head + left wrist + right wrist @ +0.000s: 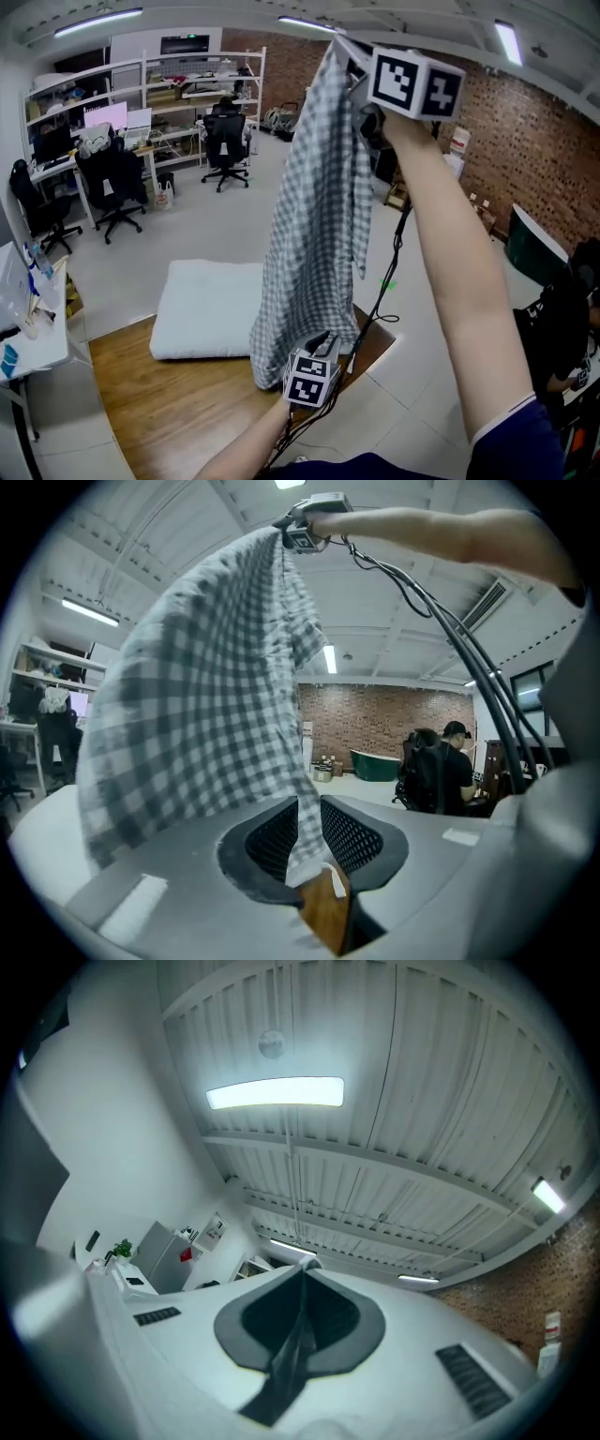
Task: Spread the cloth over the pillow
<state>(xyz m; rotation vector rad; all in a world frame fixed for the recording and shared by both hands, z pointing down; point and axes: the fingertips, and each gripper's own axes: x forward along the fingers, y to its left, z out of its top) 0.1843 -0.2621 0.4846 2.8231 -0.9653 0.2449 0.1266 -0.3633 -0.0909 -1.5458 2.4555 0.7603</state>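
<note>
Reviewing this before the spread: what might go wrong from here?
The left gripper has its jaws apart around the lower edge of the cloth, which may slip free and hang from the right gripper alone. The cloth hangs bunched by the edge of the pillow, so it may land folded or off it.

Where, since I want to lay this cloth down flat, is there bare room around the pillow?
Free: the bare strip of wood board on the near side of the pillow, and the grey floor between pillow and office chairs. Crowded: the board's right corner, where the hanging cloth, the left gripper and black cables bunch together.
</note>
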